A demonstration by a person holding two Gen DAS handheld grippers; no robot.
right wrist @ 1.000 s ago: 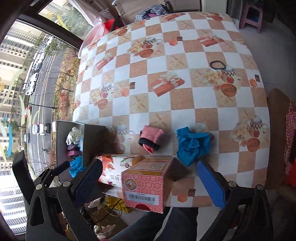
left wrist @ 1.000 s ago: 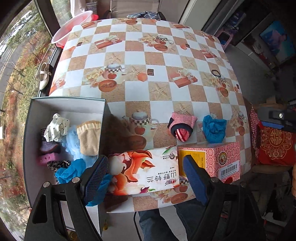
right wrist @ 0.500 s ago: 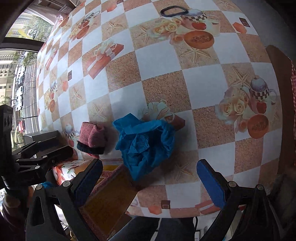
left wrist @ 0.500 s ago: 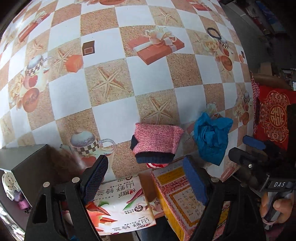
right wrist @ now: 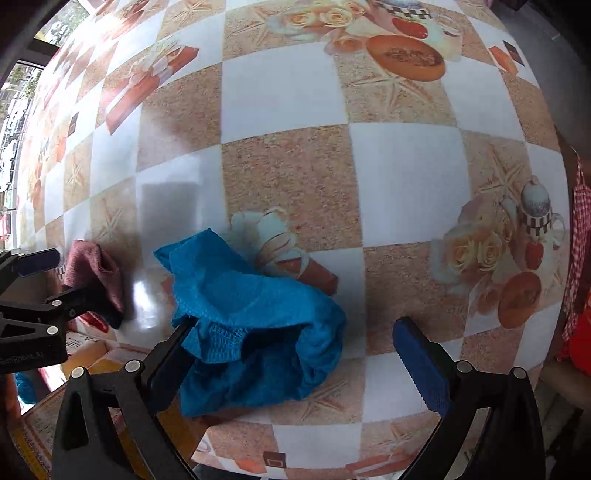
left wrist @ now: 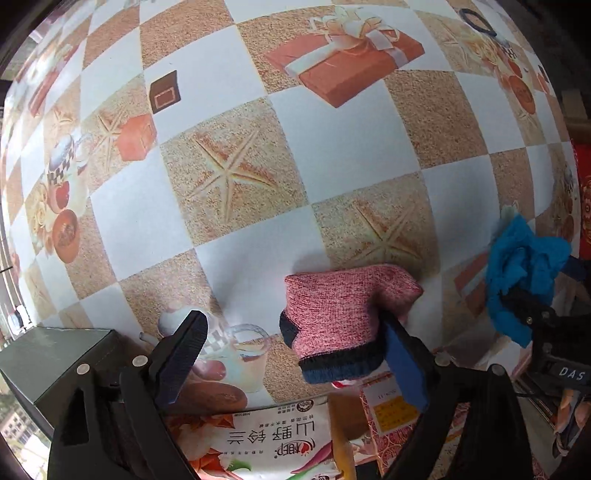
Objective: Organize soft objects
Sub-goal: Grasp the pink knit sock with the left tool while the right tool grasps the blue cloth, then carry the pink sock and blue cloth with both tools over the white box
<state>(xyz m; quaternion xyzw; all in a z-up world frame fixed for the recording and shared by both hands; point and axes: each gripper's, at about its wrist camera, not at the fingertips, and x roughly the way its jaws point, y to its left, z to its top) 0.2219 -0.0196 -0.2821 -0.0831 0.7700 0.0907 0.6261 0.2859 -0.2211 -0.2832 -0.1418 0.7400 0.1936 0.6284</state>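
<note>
The left gripper (left wrist: 291, 354) points down at the table (left wrist: 236, 74), and its jaws have just been opening. They stand wide apart, with the pink sock (left wrist: 343, 314) between them. The sock is a folded pink knit with a dark blue cuff, and it lies on the checked tablecloth. The right-hand pad (left wrist: 404, 365) is against the sock's edge, while the left-hand pad (left wrist: 183, 360) stands clear of it over a printed teapot, so the sock is not squeezed. In front of this gripper, toward the camera, lie a tissue pack (left wrist: 266, 443) with a flower print and a pink patterned box (left wrist: 388, 417). The corner of a dark grey box (left wrist: 62, 354) shows at the lower left.

The right gripper (right wrist: 291, 354) also points down, with its jaws spread wide. The blue cloth (right wrist: 251, 317), a crumpled heap of blue knit, lies on the table between them. The left-hand pad (right wrist: 170, 365) is at or just under the cloth's edge; whether it touches I cannot tell. The right-hand pad (right wrist: 421, 365) stands well clear of the cloth. The cloth is not clamped.

In the left wrist view the blue cloth (left wrist: 521, 273) shows at the right edge, near the sock, with a black finger of the other gripper in front of it. In the right wrist view the sock (right wrist: 92, 273) shows at the left edge, beside the black frame of the left gripper (right wrist: 48, 306). A black hair tie (left wrist: 480, 22) lies far across the table.
</note>
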